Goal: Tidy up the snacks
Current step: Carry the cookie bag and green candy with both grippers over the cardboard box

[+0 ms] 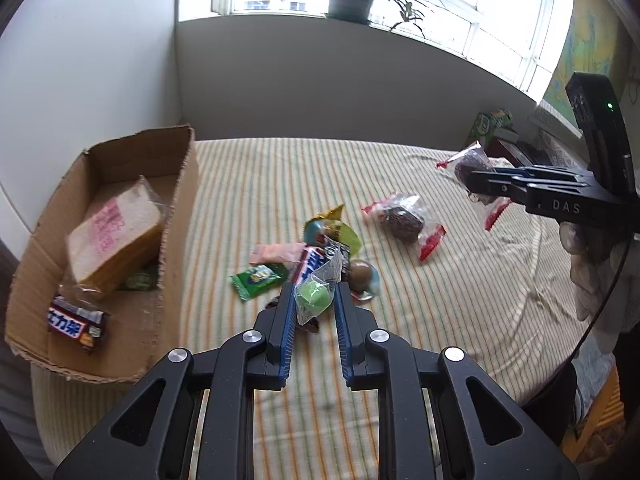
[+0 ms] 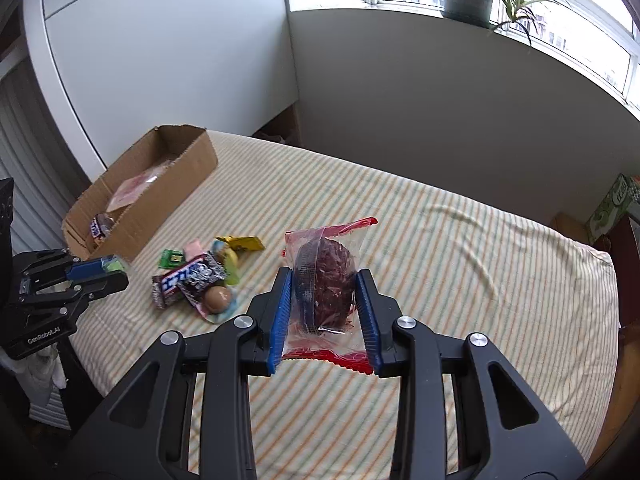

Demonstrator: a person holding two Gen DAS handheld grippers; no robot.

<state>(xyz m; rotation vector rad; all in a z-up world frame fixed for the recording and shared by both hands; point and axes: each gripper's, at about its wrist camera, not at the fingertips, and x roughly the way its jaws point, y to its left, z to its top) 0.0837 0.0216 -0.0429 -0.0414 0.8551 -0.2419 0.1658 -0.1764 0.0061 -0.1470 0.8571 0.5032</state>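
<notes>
**Both tongs loaded, box not yet reached**

We see the carry step of sorting snacks into the box [image 1: 120, 168]. The left tongs [image 1: 314, 300] grip a green sweet [image 1: 316, 296] in a clear, crinkled wrapper, held above the loose pile [image 1: 316, 256] on the striped bedspread [image 1: 440, 300]. The right tongs [image 2: 325, 300] are closed on a cake [image 2: 332, 280], a dark, rounded, crumbly lump in a clear bag with red serrated ends, which bulges between the blue ribbed pads [image 2: 280, 308]. A second such cake [image 1: 400, 216] lies on the bedspread, apart from the pile.

The box is corrugated cardboard with torn, ragged edges, open at the top, and sits at the left edge of the bedspread. Inside it lie bagged sliced bread [image 1: 116, 236] (soft, square-cornered), a glossy chocolate bar [image 1: 78, 322] and a small green packet, partly hidden.

We judge the next move to be a swing of each load leftward over the box wall, then release. The left tongs are the nearer; the right must cross over the pile. Both wrappers are slippery film, so the contents could shift in the grip, and the cake may crush if squeezed harder.

Still to be sorted: a wrapped bar [image 2: 188, 280], a brown egg-shaped sweet [image 2: 218, 298], a green sachet [image 1: 258, 280], a pink packet and yellow-green foil packs.
</notes>
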